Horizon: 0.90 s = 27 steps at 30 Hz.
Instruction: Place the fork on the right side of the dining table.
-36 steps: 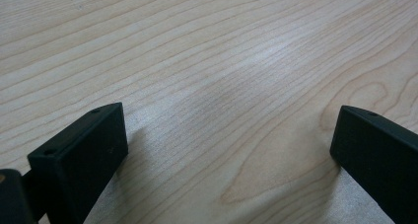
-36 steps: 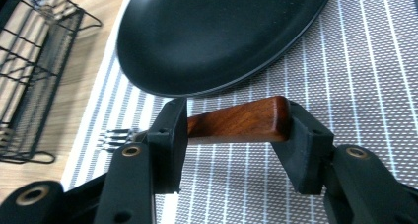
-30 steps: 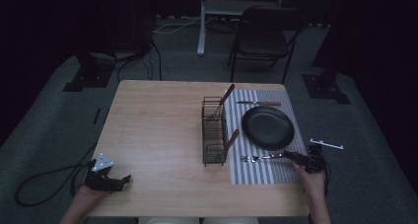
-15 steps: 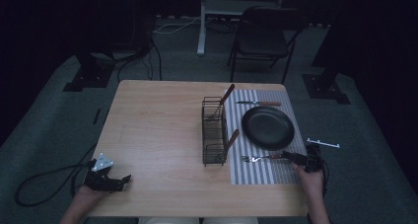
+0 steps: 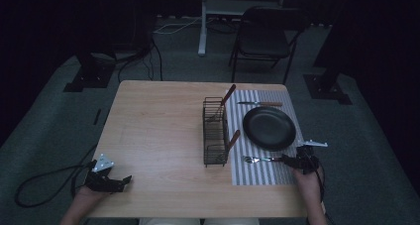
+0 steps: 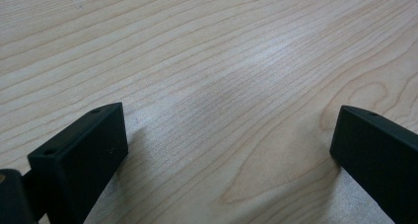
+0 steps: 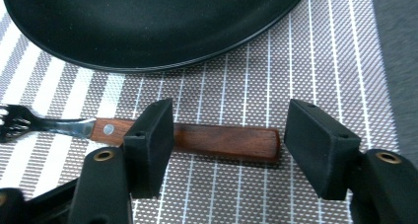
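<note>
Since a second ago, the right tongs (image 5: 297, 160) have slid a little toward the desk's right edge, while the fork (image 5: 260, 159) and the left tongs (image 5: 110, 180) stay where they were. From the high view, the fork lies flat on the striped placemat (image 5: 262, 173), just in front of the black plate (image 5: 269, 128), with a knife (image 5: 260, 104) laid beyond the plate and two wooden-handled utensils standing in the wire caddy (image 5: 215, 133); the place setting looks nearly finished. On the left gripper view, the left tongs (image 6: 226, 150) sit released over bare wood of the desk (image 6: 207, 61), grasping nothing. On the right gripper view, the right tongs (image 7: 226, 145) stand released around the wooden handle of the fork (image 7: 217, 141), jaws apart on either side of it, the plate (image 7: 148, 21) close behind. Judging by this, the fork is set down and what remains is backing the right hand clear.
</note>
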Each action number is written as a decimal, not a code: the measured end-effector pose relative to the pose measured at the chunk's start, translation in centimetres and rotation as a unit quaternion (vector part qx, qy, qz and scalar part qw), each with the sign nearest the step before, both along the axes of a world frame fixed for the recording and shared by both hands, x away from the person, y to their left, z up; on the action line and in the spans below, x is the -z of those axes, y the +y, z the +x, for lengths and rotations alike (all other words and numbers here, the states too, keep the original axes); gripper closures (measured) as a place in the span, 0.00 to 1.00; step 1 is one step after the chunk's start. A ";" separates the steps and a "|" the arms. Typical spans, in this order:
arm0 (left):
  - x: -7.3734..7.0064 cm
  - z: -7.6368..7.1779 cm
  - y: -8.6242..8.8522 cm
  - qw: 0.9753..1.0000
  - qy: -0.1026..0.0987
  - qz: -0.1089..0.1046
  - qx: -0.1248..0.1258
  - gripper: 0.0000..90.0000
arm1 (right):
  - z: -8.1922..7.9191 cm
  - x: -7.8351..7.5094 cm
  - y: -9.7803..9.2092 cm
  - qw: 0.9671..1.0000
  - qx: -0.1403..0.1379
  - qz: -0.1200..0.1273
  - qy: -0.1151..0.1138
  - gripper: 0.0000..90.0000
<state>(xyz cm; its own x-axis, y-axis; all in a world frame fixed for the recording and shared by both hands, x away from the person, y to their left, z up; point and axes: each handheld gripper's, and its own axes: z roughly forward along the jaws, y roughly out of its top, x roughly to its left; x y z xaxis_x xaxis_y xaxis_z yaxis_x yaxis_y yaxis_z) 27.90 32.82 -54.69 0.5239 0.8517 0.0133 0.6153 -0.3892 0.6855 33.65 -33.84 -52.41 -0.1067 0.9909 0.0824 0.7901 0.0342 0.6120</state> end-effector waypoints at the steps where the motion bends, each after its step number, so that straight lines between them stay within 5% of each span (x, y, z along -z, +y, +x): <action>1: 0.0 0.0 0.0 1.000 0.000 0.000 0.000 0.01 | -0.1 -0.1 0.1 1.000 0.001 0.001 -0.005 0.34; 12: 0.0 0.0 0.0 1.000 0.000 0.000 0.000 0.01 | -2.2 -1.1 0.8 0.995 0.008 0.086 -0.043 0.15; 15: 0.0 0.0 0.0 1.000 0.000 -0.001 -0.001 0.01 | -2.9 -0.6 1.5 0.996 -0.005 0.075 -0.041 0.14; 20: 0.0 0.0 0.0 1.000 0.000 0.000 0.000 0.01 | -4.1 -0.2 2.4 0.996 0.005 0.055 -0.068 0.14; 27: 0.0 0.0 0.0 1.000 0.000 0.000 0.000 0.01 | -5.0 1.0 3.2 0.998 -0.007 0.031 -0.059 0.14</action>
<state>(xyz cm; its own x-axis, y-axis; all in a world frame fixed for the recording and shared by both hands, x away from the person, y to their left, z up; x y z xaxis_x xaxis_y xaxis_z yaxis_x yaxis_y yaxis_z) 27.90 32.82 -54.69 0.5234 0.8520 0.0127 0.6155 -0.3883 0.6858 28.63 -30.66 -53.37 -0.1336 0.9827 0.1284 0.7115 0.0049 0.7027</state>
